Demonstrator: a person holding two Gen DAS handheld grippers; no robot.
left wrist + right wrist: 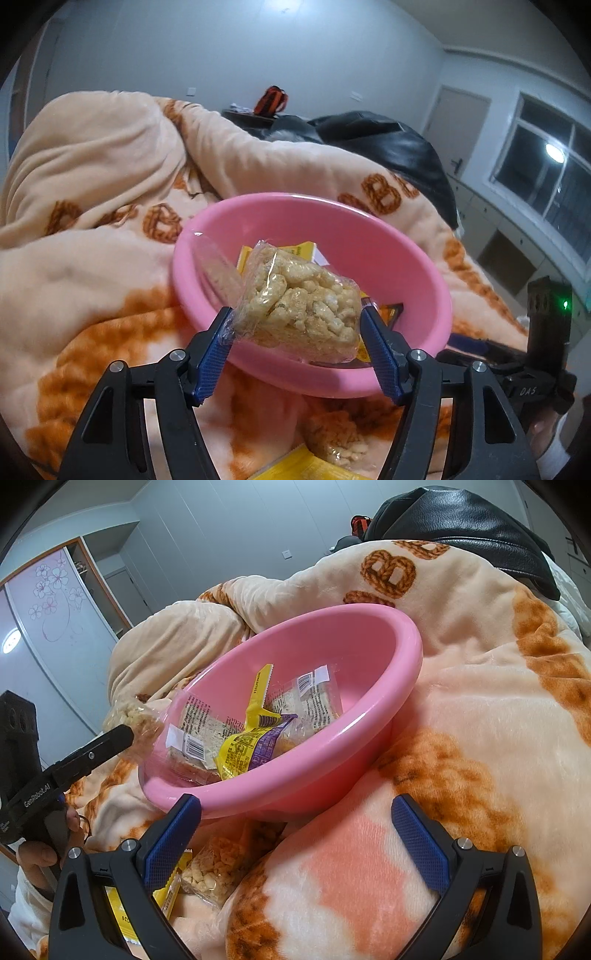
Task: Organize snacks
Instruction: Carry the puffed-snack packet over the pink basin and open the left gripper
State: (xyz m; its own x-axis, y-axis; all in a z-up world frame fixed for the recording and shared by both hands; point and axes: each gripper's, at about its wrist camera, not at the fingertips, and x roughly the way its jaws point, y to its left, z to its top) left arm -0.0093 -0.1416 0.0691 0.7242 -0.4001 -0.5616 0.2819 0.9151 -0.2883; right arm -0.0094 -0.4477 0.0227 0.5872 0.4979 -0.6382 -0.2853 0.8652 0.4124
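My left gripper (pixel 295 328) is shut on a clear-wrapped puffed rice cake (pixel 299 302) and holds it above the near rim of a pink basin (pixel 406 266). In the right wrist view the held cake (pixel 133 716) hangs at the left rim of the basin (pixel 332 775). The basin holds two clear-wrapped bars (pixel 195 734) and a yellow and purple packet (pixel 247 742). My right gripper (pixel 295 834) is open and empty, low over the blanket just in front of the basin. Another rice cake (pixel 218 867) and a yellow packet (pixel 166 890) lie on the blanket below the basin.
The basin sits tilted on a peach and orange fleece blanket (pixel 480 709) piled in folds on a bed. A black leather jacket (pixel 461 520) lies behind the blanket. White cabinets and a window (pixel 543 170) are at the right of the room.
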